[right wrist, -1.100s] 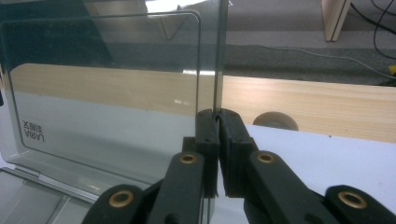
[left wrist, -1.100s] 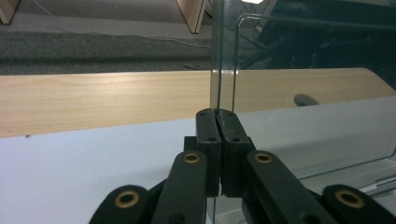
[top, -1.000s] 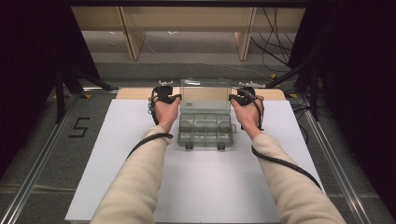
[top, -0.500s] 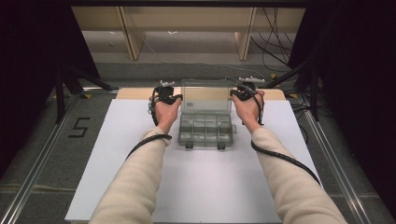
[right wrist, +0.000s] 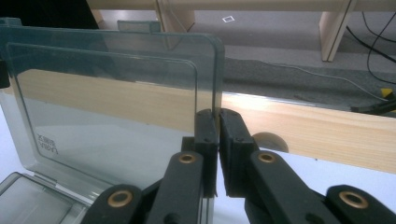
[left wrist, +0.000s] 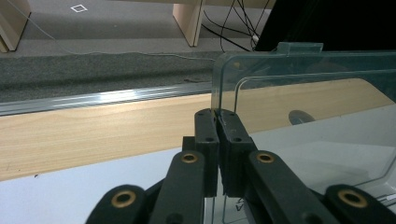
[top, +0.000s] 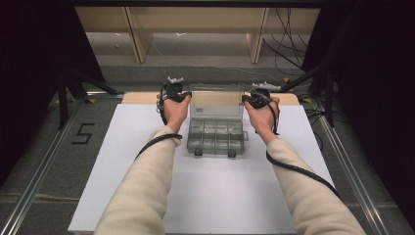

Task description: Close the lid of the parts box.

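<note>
A clear plastic compartment box (top: 215, 139) lies on the white sheet, and its hinged lid (top: 215, 100) stands upright at the far side. My left gripper (top: 189, 96) is shut on the lid's left edge. In the left gripper view the jaws (left wrist: 217, 122) pinch that thin edge of the lid (left wrist: 317, 107), having just been closing on it. My right gripper (top: 245, 99) is shut on the lid's right edge. The right gripper view shows its jaws (right wrist: 217, 122) clamping the lid (right wrist: 116, 102), with a corner of the box base (right wrist: 28, 200) below.
The white sheet (top: 122, 161) covers the table, with a bare wooden strip (top: 142, 98) along its far edge. Beyond it are grey carpet, wooden shelf legs (top: 139, 44) and cables (top: 288, 34). Metal rails (top: 44, 166) run along both sides.
Both hands have stayed at the lid's two sides. The lid's top edge sits slightly higher than a second ago.
</note>
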{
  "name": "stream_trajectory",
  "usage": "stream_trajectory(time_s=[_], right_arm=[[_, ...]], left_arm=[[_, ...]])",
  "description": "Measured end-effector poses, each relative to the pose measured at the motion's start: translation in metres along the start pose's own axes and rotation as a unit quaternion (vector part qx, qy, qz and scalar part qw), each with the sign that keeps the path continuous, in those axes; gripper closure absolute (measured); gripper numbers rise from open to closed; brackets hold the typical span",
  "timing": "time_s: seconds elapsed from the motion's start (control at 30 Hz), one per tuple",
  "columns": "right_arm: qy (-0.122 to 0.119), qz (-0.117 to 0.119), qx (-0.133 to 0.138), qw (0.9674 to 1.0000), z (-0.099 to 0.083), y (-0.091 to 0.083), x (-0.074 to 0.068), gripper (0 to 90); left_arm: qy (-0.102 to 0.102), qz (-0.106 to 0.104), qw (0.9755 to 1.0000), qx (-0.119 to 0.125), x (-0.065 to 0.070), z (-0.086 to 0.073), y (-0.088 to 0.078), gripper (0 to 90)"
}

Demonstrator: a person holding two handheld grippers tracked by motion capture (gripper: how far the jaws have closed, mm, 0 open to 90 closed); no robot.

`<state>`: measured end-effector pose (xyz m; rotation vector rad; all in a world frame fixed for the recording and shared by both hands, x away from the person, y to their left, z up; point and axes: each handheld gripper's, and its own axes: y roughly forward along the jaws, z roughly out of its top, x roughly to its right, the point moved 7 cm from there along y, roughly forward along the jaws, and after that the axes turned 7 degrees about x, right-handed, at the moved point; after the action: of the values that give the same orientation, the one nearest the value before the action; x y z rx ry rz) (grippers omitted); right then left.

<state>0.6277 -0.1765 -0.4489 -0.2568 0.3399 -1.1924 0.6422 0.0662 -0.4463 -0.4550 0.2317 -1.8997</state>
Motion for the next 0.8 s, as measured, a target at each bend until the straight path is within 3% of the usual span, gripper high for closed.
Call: stream_trajectory(time_s=[0.23, 0.4, 0.53, 0.67, 0.8], right_arm=[[-0.011, 0.0, 0.002, 0.9999, 0.001, 0.0, -0.001, 85.1], [-0.015, 0.0, 0.024, 0.9996, 0.015, 0.001, -0.001, 79.5], [-0.03, -0.006, 0.022, 0.9993, 0.025, -0.001, -0.002, 85.4], [-0.03, -0.007, 0.017, 0.9994, 0.025, -0.002, -0.001, 85.9], [-0.028, -0.003, 0.019, 0.9994, 0.025, -0.006, -0.002, 86.1]], left_arm=[[0.011, -0.002, 0.9999, 0.002, 0.001, 0.0, -0.005, 87.8], [0.019, -0.005, 0.9998, 0.006, 0.001, -0.001, -0.008, 87.8], [0.023, -0.012, 0.9997, 0.006, 0.001, -0.001, -0.009, 87.3], [0.034, -0.017, 0.9993, 0.003, 0.001, 0.0, -0.009, 86.2], [0.027, -0.022, 0.9991, 0.024, 0.003, 0.01, -0.009, 82.6]])
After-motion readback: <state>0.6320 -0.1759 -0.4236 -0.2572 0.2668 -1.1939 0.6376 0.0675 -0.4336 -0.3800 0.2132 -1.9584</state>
